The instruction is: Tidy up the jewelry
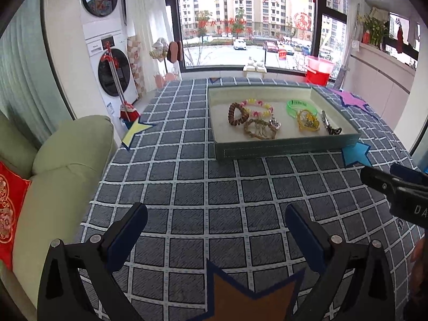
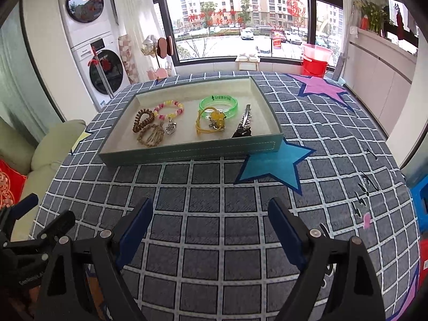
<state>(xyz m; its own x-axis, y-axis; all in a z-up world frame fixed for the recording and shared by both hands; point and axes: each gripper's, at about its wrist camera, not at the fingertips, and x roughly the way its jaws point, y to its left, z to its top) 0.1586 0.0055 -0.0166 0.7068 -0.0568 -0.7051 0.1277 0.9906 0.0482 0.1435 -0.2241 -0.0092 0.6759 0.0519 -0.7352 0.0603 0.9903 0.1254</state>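
Both your tongs, left gripper [image 1: 216,230] and right gripper [image 2: 210,224], gape wide, empty; jewelry sits gathered in tray [image 2: 187,148], probably sorted already.

Right tongs [image 1: 396,184] cut off by the left view's edge.

A home laundry balcony: stacked washer and dryer [image 1: 107,40] left of the large window [image 1: 248,18], a green sofa [image 1: 53,160] nearer, red buckets [image 1: 319,71] below its right end, apartment blocks outside.
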